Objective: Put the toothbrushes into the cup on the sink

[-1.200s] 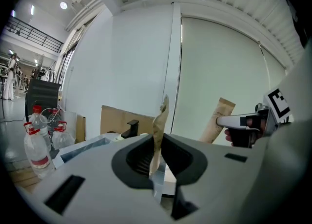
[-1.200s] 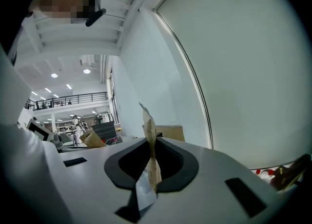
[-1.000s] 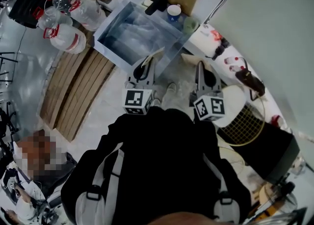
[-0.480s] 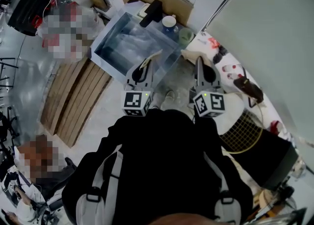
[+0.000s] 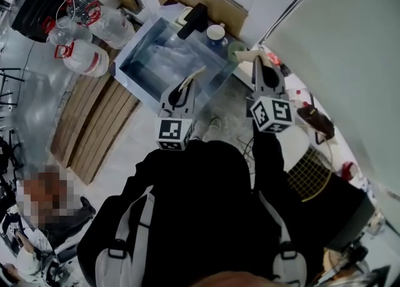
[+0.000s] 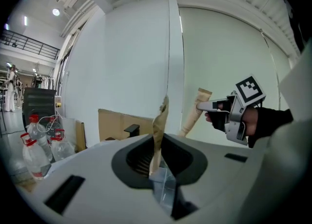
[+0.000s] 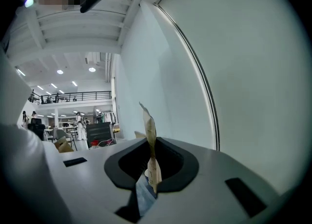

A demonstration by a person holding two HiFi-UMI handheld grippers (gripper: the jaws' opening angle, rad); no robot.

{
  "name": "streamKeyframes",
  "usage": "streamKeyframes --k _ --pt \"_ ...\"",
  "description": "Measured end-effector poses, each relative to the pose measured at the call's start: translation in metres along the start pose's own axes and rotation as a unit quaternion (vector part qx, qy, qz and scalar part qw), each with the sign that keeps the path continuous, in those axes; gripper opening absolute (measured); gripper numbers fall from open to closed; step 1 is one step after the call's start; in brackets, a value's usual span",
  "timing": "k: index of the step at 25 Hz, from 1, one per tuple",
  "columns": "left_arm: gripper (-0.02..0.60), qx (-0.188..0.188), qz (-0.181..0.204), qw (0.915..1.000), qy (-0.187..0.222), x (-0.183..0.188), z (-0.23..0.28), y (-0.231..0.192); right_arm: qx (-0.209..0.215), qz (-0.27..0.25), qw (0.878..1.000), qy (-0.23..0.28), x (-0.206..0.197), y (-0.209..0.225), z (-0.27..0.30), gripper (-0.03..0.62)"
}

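The left claw point(image 5: 186, 84) is clenched on a slim toothbrush in a brown paper sleeve point(image 6: 158, 129). It pinches the sleeve low, so most of it stands out past the jaws. This claw hangs by the near right edge of the pale, box-shaped sink point(image 5: 139, 74). At the sink's far right corner, just beside the black tap point(image 5: 192, 20), stands a white-rimmed blue cup point(image 5: 216, 31), with a pale green cup point(image 5: 236, 47) near it on the right. Which of the two is meant I cannot tell, though the blue one sits closer to the tap. The right claw point(image 5: 258, 62) is clamped the same way on a second brown-sleeved toothbrush point(image 7: 150, 142) and sits just right of the green cup, closer to both cups than the left claw.

The step in hand looks like the carry to the cup, and it is best done one brush at a time. The right claw seems better placed to go first. Both claws point nearly level, so each needs tipping until the free end aims down into the cup's mouth. Coming in from above would clear the tap. The paper sleeve probably bends easily and could catch on the rim, so the tip should sink well inside before the jaws let go. The cup may be light, so it is better not to nudge it.
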State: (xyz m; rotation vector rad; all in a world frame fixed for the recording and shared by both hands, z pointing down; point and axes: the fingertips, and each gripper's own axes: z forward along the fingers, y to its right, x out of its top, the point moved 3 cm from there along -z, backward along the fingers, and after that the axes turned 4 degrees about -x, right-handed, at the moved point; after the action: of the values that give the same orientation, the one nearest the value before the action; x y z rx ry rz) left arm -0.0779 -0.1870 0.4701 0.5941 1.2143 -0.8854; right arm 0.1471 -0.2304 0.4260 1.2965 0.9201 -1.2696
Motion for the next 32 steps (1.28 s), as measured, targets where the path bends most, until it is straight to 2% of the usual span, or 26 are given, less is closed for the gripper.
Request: streamKeyframes --k 11,32 --pt "0.043 0.013 -0.007 0.9998 -0.013 -0.004 0.007 -0.003 0.000 -0.011 0.999 -0.036 -0.031 0.019 0.047 0.031" --pt "0.043 0.020 -0.013 0.9992 -0.031 -0.012 0.010 -0.007 -0.005 -0.029 0.994 -0.106 -0.104 0.034 0.083 0.031"
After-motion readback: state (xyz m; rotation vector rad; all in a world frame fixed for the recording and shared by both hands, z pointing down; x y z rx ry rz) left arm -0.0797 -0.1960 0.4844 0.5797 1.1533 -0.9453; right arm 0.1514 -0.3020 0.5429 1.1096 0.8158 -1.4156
